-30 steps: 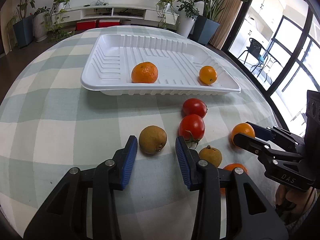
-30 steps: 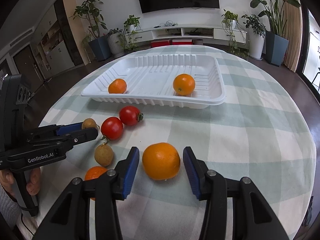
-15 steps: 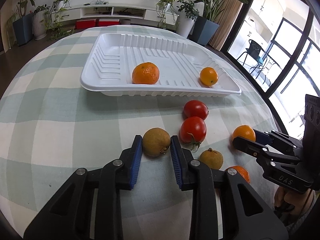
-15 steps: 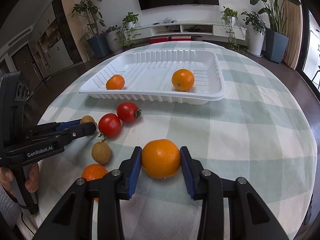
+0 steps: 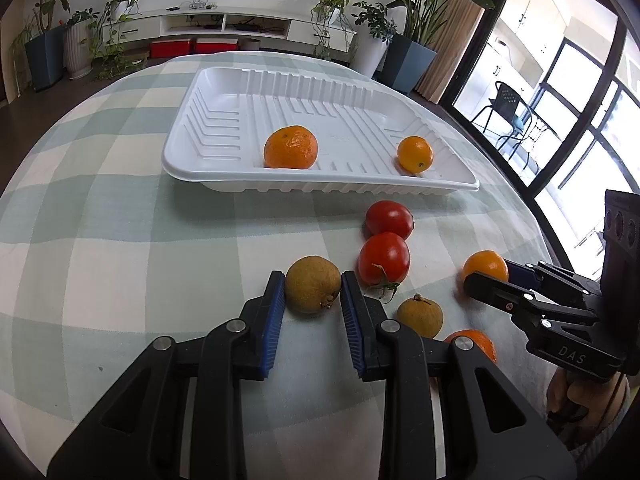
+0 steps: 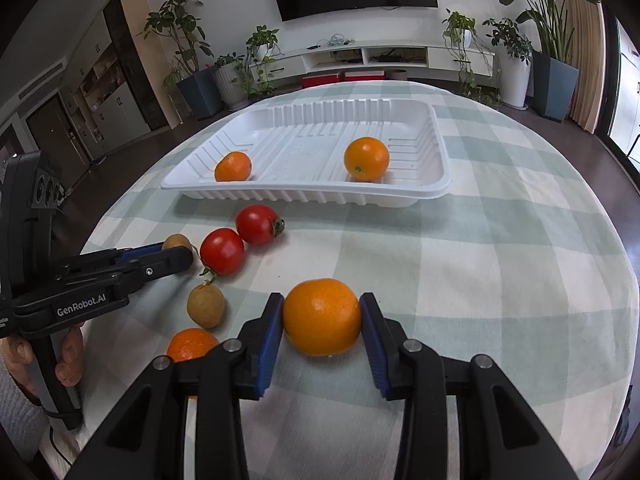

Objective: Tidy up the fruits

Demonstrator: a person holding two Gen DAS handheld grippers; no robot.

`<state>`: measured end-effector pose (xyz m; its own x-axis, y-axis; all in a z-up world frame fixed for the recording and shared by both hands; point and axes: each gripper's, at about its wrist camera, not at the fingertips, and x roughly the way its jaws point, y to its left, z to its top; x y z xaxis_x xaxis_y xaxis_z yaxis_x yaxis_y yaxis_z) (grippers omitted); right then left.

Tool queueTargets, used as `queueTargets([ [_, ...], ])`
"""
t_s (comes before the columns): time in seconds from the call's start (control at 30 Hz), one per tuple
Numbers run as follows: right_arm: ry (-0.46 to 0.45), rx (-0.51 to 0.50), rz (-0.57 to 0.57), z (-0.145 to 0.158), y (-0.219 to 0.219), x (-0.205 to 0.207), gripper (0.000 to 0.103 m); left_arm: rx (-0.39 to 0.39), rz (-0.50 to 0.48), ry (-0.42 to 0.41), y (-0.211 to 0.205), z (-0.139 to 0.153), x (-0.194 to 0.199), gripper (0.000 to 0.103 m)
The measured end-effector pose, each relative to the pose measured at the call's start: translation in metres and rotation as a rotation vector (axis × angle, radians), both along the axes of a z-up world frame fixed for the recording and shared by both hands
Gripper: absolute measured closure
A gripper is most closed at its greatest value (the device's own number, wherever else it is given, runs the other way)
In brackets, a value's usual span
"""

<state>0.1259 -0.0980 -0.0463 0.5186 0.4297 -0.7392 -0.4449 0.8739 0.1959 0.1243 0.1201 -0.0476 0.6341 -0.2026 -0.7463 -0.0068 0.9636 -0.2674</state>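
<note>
The left gripper's (image 5: pixel 313 294) fingers (image 5: pixel 273 304) have just closed on the brown fruit (image 5: pixel 313 289), which sits on the table (image 5: pixel 120 240) before the tray (image 5: pixel 320 184). The right gripper's (image 6: pixel 322 318) are clamped on the orange (image 6: pixel 322 316), likewise on the cloth. Lifting both straight up before swinging toward the tray should avoid knocking the tomatoes (image 5: pixel 384 260).

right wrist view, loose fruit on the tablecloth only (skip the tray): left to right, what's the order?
Small brown round fruit by the left gripper → orange partly behind the right gripper's finger → brown oval fruit → nearer red tomato → farther red tomato → large orange held in the right gripper.
</note>
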Motion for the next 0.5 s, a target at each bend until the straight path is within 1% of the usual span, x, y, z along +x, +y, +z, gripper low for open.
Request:
queueTargets([
  [0.5, 0.022, 0.067, -0.007, 0.0018, -0.0073, 0.0041, 0.062, -0.009, 0.004, -0.013, -0.0011, 0.005, -0.0017, 0.077],
])
